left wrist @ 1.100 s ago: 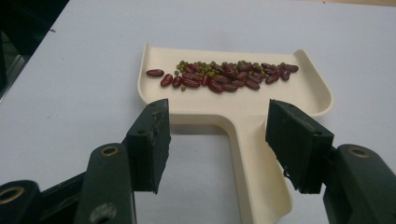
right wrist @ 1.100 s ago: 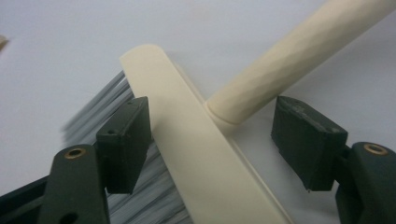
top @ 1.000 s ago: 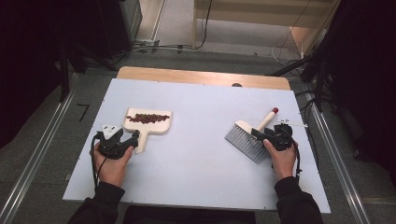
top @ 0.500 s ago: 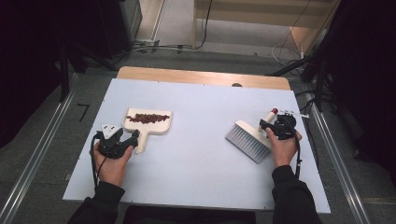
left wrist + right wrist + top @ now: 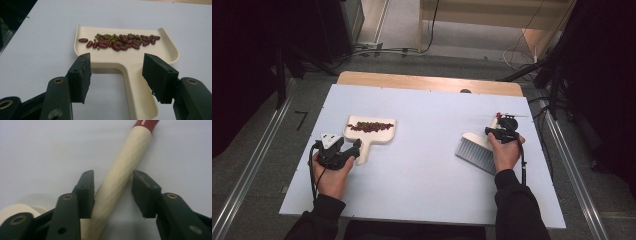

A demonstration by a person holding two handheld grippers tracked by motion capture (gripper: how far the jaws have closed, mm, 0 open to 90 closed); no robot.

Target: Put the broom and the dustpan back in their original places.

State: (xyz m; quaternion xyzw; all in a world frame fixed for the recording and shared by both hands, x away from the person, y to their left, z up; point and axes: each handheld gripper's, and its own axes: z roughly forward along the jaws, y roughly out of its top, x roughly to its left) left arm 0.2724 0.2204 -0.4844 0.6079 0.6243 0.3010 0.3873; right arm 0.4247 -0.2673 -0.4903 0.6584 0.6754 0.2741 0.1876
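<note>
The table [image 5: 422,170] carries a cream dustpan [image 5: 372,131] at the person's left and a hand brush [image 5: 477,151] at the right, well apart from each other.

The left gripper [image 5: 116,72] stands wide open with its jaws on either side of the dustpan's handle [image 5: 137,87]; the handle runs nearer the right-hand jaw, and I cannot tell whether that jaw touches it. Straight ahead of the jaws, in the pan's flat bed, lies a row of red beans [image 5: 120,43] mixed with small green ones.

The right gripper [image 5: 113,192] is partly open around the brush handle [image 5: 120,177], which slants up between the jaws toward its red tip [image 5: 145,123]. The left-hand jaw touches the handle; the right-hand jaw is just beside it. In the high view the grey bristles lie just beside the right hand [image 5: 504,152].
</note>
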